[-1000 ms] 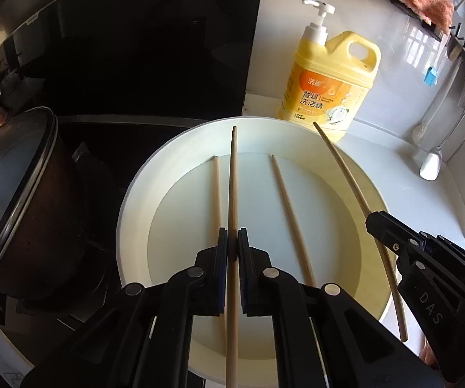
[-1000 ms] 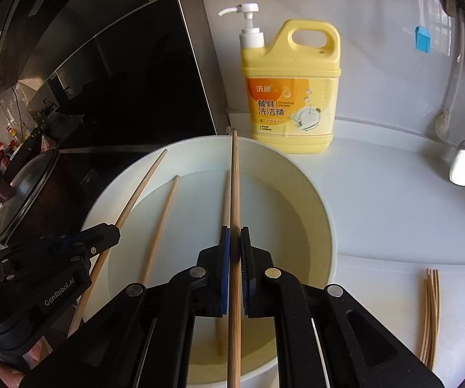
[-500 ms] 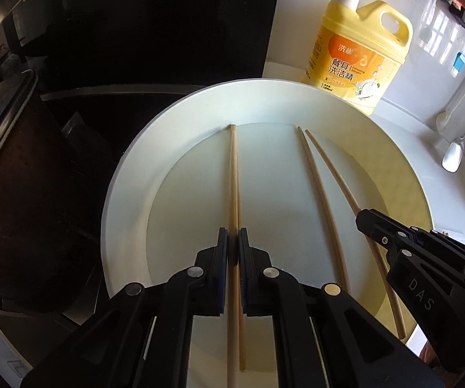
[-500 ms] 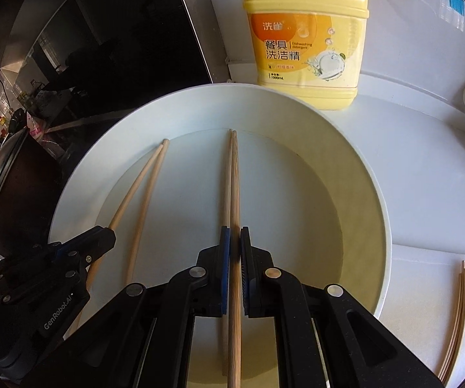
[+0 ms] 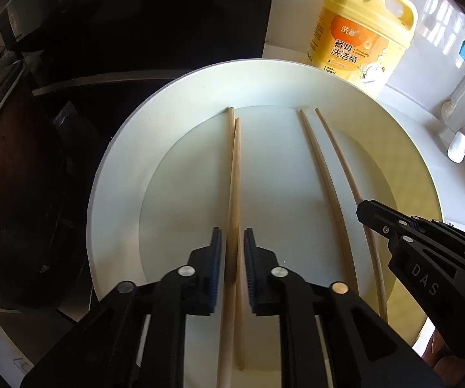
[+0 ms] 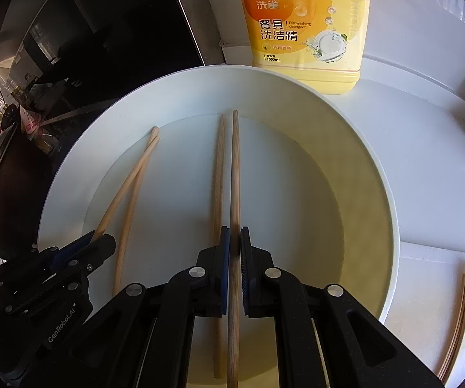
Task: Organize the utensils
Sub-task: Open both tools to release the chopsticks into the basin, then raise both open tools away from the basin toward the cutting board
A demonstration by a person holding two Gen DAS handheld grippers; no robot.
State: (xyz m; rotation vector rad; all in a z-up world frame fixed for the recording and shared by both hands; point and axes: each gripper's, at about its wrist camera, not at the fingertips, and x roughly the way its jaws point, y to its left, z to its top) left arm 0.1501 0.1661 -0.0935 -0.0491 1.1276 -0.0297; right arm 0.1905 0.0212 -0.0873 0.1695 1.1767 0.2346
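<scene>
A wide white plate sits on a white surface, and four wooden chopsticks lie in or over it in two pairs.

The left gripper has its jaws parted a little, with a gap showing on each side of the left pair of chopsticks that runs between them; neither pad seems to press the wood. That pair lies side by side on the flat of the plate, tips pointing away.

The right gripper is closed narrowly on one chopstick, which stretches forward over the plate. Its partner chopstick lies just to the left of it on the plate, outside the jaws.

A yellow dish soap bottle stands behind the plate. More chopsticks lie on the surface to the right, well apart from the plate. A dark pot sits to the left.
</scene>
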